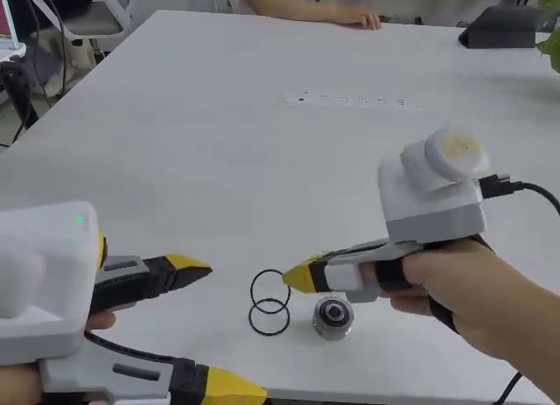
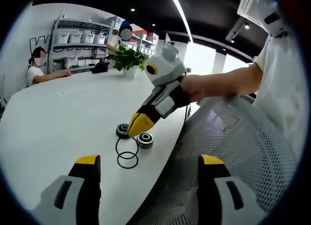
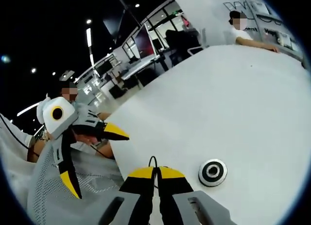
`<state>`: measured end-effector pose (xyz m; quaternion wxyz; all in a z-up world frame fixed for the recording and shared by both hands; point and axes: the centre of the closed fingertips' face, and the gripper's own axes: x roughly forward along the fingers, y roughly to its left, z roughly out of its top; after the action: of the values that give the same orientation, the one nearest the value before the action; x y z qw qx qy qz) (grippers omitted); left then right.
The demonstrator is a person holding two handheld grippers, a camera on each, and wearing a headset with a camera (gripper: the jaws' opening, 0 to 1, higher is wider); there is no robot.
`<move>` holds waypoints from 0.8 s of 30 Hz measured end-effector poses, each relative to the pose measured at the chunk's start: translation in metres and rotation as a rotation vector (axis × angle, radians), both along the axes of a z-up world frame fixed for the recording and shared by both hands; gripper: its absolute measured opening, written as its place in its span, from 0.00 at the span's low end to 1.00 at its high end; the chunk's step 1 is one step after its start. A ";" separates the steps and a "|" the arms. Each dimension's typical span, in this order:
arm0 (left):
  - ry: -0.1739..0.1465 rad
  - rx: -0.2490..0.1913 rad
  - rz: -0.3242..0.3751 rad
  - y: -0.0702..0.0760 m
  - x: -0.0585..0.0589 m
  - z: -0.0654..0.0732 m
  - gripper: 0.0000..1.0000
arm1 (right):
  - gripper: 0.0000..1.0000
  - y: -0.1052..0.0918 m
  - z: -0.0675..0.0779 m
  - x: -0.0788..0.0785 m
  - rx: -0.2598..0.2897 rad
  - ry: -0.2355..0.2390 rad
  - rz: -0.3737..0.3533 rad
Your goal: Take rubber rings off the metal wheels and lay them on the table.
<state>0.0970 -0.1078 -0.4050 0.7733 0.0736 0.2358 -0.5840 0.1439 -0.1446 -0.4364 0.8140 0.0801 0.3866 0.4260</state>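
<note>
Right gripper [image 1: 293, 278]: closed, seemingly pinched on edge of rubber ring [image 1: 269, 289]; ring at counter [image 1: 219, 143] level, contact unclear.
Left gripper [image 2: 149, 162]: jaws wide apart, empty, hovered near counter edge.
Second ring [image 1: 269, 319]: lay flat, touching first.
Metal wheel [image 1: 332, 316]: stood just beside rings.
Step tip: likely needed flat lay clear of wheel, gentle release.

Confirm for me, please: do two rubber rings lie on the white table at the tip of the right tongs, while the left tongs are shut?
Not quite: the left tongs are open, their jaws set wide apart in the left gripper view. The rest stands: two rubber rings lie on the white table at the tip of the right tongs.
</note>
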 end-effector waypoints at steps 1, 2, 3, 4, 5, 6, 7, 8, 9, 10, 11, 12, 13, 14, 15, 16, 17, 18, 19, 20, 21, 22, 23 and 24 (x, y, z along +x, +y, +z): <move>-0.001 0.002 0.000 0.000 0.000 0.000 0.80 | 0.00 -0.001 -0.005 -0.001 0.002 0.009 -0.002; 0.002 0.004 -0.001 0.000 0.000 -0.001 0.80 | 0.00 -0.001 -0.008 -0.002 0.002 0.015 -0.001; 0.003 0.005 -0.002 0.000 -0.001 -0.001 0.80 | 0.00 -0.001 -0.011 -0.004 -0.003 0.024 0.005; 0.004 0.006 -0.003 0.000 -0.001 -0.002 0.80 | 0.00 -0.001 -0.012 -0.004 -0.006 0.025 0.007; 0.004 0.007 -0.003 0.000 -0.001 -0.002 0.80 | 0.00 -0.002 -0.015 -0.003 -0.015 0.025 0.008; 0.003 0.008 -0.003 0.000 -0.001 -0.002 0.80 | 0.00 -0.003 -0.015 -0.003 -0.019 0.021 0.007; 0.003 0.009 -0.002 0.001 -0.001 -0.002 0.80 | 0.00 -0.004 -0.017 -0.002 -0.022 0.020 0.001; 0.004 0.009 0.000 0.001 -0.001 -0.002 0.80 | 0.00 -0.004 -0.017 -0.001 -0.021 0.022 -0.004; 0.004 0.008 0.001 0.001 -0.001 -0.002 0.80 | 0.00 -0.004 -0.018 -0.001 -0.018 0.024 -0.008; 0.005 0.008 0.002 0.001 -0.001 -0.002 0.80 | 0.00 -0.003 -0.019 -0.001 -0.015 0.026 -0.010; 0.007 0.008 0.001 0.001 -0.001 -0.002 0.80 | 0.00 -0.003 -0.019 -0.001 -0.016 0.025 -0.010; 0.008 0.010 -0.001 0.001 -0.001 -0.003 0.80 | 0.00 -0.004 -0.021 0.000 -0.028 0.016 -0.008; 0.007 0.012 -0.003 0.001 -0.001 -0.003 0.80 | 0.00 -0.003 -0.021 0.000 -0.034 0.012 -0.005; 0.007 0.015 -0.005 0.001 -0.002 -0.003 0.80 | 0.01 -0.003 -0.023 -0.001 -0.044 0.005 -0.002; 0.007 0.017 -0.008 0.001 -0.002 -0.004 0.80 | 0.03 -0.003 -0.024 -0.001 -0.054 -0.002 0.002; 0.007 0.018 -0.009 0.001 -0.002 -0.004 0.80 | 0.05 -0.003 -0.026 -0.001 -0.074 -0.012 0.017; 0.007 0.017 -0.008 0.001 -0.002 -0.004 0.80 | 0.05 -0.003 -0.027 -0.002 -0.087 -0.021 0.027; 0.007 0.017 -0.007 0.001 -0.002 -0.004 0.80 | 0.06 -0.003 -0.027 -0.002 -0.096 -0.030 0.032; 0.007 0.016 -0.004 0.001 -0.001 -0.003 0.80 | 0.06 -0.003 -0.027 -0.002 -0.104 -0.038 0.038; 0.006 0.015 -0.001 0.001 -0.001 -0.003 0.80 | 0.06 -0.003 -0.027 -0.002 -0.105 -0.040 0.040; 0.005 0.014 0.000 0.001 0.000 -0.003 0.80 | 0.07 -0.003 -0.027 -0.001 -0.107 -0.042 0.039; 0.006 0.013 0.002 0.001 0.000 -0.003 0.80 | 0.09 -0.004 -0.027 -0.001 -0.112 -0.045 0.038; 0.007 0.012 0.002 0.001 0.000 -0.003 0.80 | 0.11 -0.006 -0.026 0.001 -0.125 -0.059 0.034; 0.007 0.013 0.000 0.001 0.000 -0.003 0.80 | 0.13 -0.008 -0.025 0.003 -0.136 -0.078 0.035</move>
<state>0.0967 -0.1065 -0.4078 0.7721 0.0765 0.2419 -0.5826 0.1473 -0.1525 -0.4617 0.8245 0.0015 0.3841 0.4156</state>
